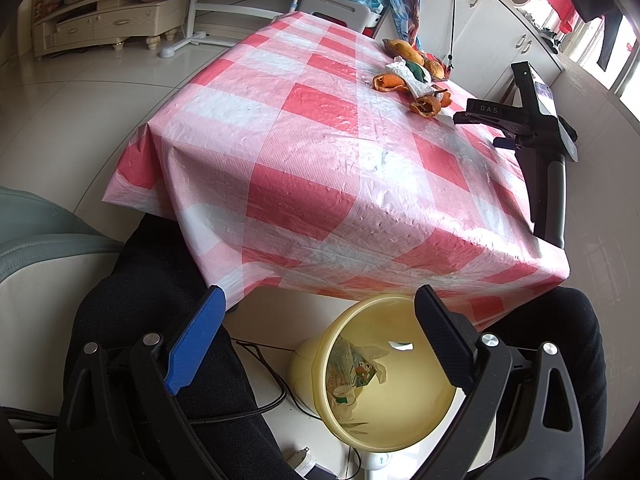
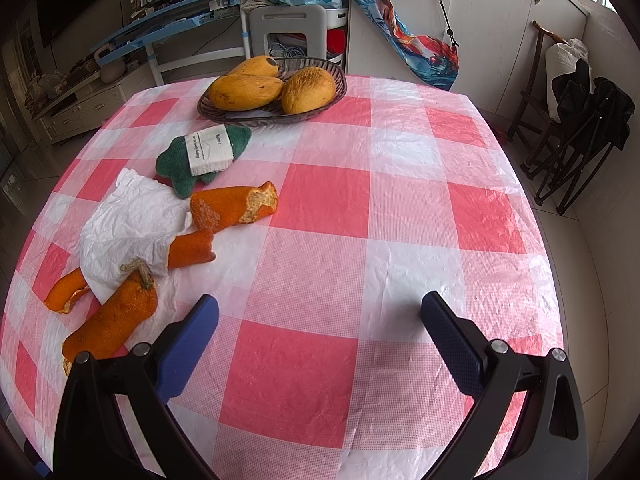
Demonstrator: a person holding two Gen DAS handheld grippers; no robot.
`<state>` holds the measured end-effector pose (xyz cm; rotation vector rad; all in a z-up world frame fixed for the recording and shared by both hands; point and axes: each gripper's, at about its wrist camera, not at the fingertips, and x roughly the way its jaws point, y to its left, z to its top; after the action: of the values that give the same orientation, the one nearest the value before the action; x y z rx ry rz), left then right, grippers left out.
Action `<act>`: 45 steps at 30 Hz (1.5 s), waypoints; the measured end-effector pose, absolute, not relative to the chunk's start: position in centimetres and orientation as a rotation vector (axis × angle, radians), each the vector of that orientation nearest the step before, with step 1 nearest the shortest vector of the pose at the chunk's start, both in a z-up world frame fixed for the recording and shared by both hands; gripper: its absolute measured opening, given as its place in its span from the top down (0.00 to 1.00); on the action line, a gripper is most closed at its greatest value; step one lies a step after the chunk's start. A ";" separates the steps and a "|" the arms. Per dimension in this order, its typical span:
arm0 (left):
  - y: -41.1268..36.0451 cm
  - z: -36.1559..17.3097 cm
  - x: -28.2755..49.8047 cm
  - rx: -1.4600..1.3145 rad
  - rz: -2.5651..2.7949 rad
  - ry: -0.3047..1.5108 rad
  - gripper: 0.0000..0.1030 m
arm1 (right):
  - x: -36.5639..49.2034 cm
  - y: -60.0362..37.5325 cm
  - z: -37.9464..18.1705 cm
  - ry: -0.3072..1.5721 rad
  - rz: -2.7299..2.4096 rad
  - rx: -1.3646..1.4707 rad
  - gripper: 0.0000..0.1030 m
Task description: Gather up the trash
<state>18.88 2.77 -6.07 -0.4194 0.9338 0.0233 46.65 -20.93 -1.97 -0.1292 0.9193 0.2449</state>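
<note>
Orange peels and a crumpled white tissue lie on the red-and-white checked table, left of my right gripper, which is open and empty just above the cloth. A green cloth with a white label lies behind them. My left gripper is open and empty, held over a yellow bin on the floor under the table's near edge. The bin holds a small carton and tissue. The trash pile and the right gripper show far across the table in the left wrist view.
A wicker basket with three mangoes stands at the table's far side. The person's black-clad legs flank the bin. Cables and a plug lie on the floor by it. A white chair and a folded black chair stand beyond the table.
</note>
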 end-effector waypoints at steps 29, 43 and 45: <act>2.6 -6.0 19.1 -0.417 0.026 0.936 0.11 | 46.6 -20.9 -1.9 0.919 0.245 -0.129 0.06; 2.5 -6.0 19.2 -0.416 0.026 0.937 0.11 | 46.6 -20.9 -1.9 0.919 0.244 -0.129 0.06; 2.5 -6.0 19.1 -0.415 0.026 0.937 0.11 | 46.6 -20.9 -1.9 0.918 0.244 -0.129 0.06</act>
<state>19.10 2.54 -6.01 -0.4148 0.9367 0.0264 46.60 -20.93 -1.94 -0.1290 0.9185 0.2443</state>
